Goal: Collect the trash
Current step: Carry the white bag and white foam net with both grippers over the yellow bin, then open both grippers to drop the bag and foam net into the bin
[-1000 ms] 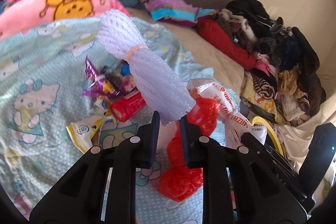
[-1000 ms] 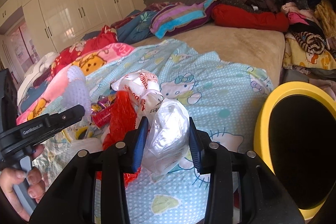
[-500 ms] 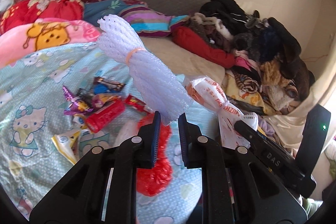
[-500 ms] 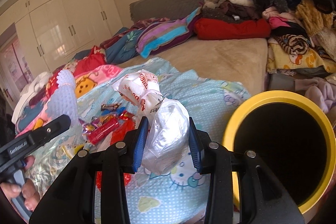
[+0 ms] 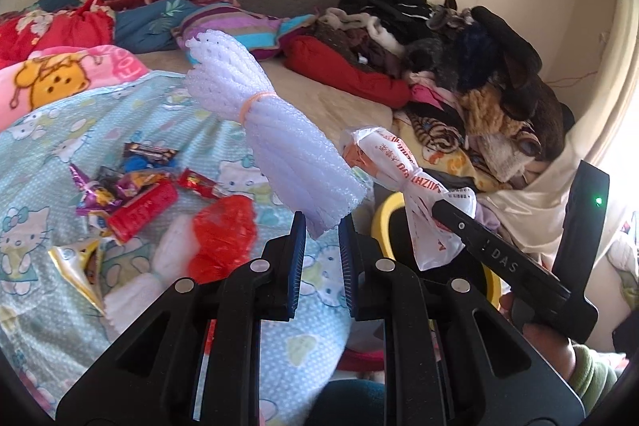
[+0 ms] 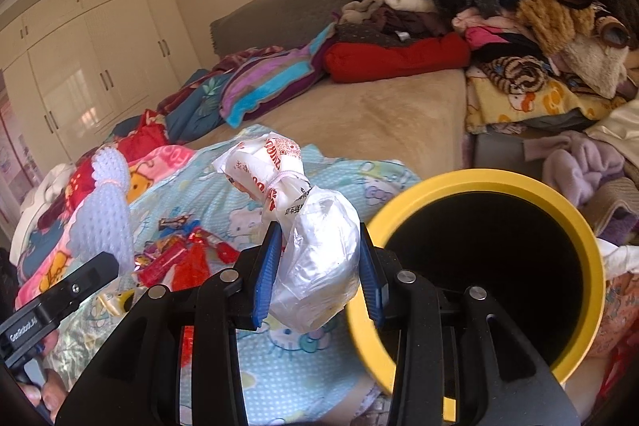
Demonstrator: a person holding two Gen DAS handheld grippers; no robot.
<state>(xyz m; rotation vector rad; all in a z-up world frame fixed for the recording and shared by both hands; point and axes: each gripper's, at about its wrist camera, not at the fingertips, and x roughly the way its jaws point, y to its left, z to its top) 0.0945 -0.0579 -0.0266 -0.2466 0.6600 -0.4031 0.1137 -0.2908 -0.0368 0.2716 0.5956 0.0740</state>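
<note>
1. L gripper (image 5: 321, 228): clenched on the low end of the foam net (image 5: 275, 130), a white bundle w/ a band round it, held up off the bed.
2. R gripper (image 6: 317, 266): clamped on the knotted bag (image 6: 315, 258); printed top sticks up above the pads.
3. Change vs a sec ago: both hands have swung across from over the blanket (image 5: 48, 154) toward the yellow bin (image 6: 479, 182). Bin mouth now big in R view, just beside the bag.
4. Means: carry nearly done; next is the drop, probably bag first.
5. Still left on blanket: wrappers (image 5: 131, 178), red bag (image 5: 223, 230).
</note>
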